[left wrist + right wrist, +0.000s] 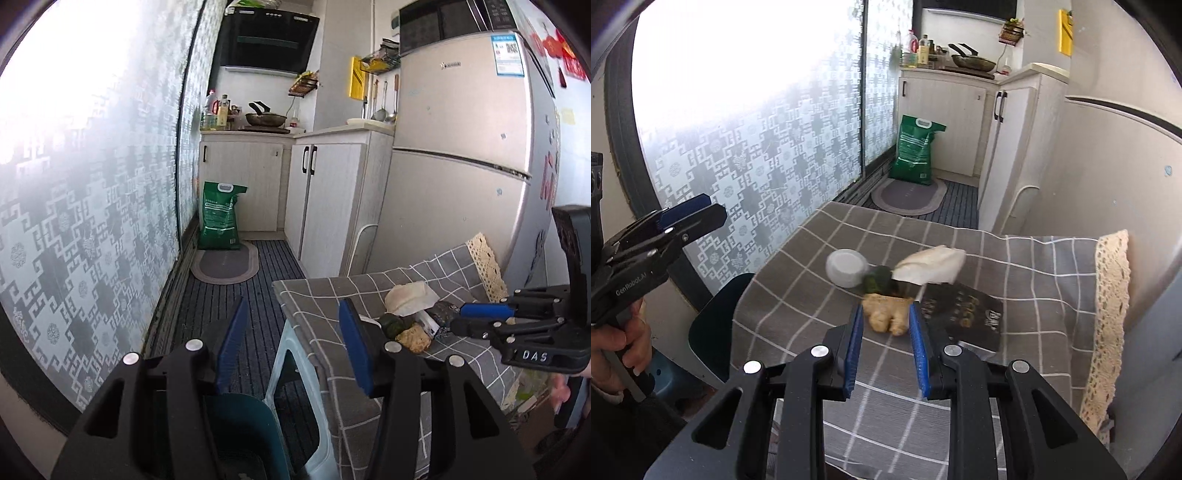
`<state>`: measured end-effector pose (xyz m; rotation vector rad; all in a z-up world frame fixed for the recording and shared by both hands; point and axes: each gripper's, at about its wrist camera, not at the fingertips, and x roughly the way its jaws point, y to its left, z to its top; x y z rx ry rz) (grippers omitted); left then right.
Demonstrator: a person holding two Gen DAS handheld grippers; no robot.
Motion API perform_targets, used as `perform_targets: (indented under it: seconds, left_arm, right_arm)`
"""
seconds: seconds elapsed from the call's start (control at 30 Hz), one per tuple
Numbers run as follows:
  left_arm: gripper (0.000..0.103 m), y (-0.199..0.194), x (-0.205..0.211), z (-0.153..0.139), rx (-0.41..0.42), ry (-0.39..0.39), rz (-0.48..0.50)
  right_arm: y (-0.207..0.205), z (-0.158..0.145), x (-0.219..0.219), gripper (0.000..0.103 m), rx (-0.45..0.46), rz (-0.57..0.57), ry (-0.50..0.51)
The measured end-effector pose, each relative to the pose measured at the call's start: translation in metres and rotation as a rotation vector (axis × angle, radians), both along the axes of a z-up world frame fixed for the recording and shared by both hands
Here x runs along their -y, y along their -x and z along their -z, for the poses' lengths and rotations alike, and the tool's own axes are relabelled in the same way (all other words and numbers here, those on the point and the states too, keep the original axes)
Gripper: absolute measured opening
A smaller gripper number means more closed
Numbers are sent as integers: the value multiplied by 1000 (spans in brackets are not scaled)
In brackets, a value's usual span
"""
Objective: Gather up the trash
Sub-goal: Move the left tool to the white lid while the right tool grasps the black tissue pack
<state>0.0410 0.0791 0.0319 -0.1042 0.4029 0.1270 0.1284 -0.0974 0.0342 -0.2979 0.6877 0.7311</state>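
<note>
- Right gripper: jaws narrow but apart, nothing between the pads. Pointed down at the table, the ginger piece sits just past the tips at 12 o'clock, not touching.
- Left gripper: jaws about half open, empty. It hangs over the table's left edge; below it, at 6 o'clock, is the dark teal bin.
- Trash pile on the checked tablecloth, read from the ginger in the right wrist view: green wrapper at 12, white cap at 11, crumpled tissue at 1, black packet at 3. All bunched, some touching.
- Step, my read: approach for a pick. Nothing collected in either gripper at this moment.
- Next move needs: the right jaws look barely wider than the ginger, so open a bit, drop so the pads straddle it, close, then carry left to the bin.
- Watch: the packet edge lies right beside the right-hand pad; could get pinched along with it.
</note>
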Motion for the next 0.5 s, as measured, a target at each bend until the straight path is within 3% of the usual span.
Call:
perform_targets:
  seconds: [0.13, 0.33, 0.5]
  left_arm:
    - [53, -26, 19, 8, -73, -36, 60]
    - [52, -64, 34, 23, -190, -16, 171]
    - [44, -82, 39, 28, -227, -19, 185]
  right_arm:
    - [-16, 3, 16, 25, -2, 17, 2]
    - [-34, 4, 28, 25, -13, 11, -16]
    - [-44, 5, 32, 25, -13, 3, -13]
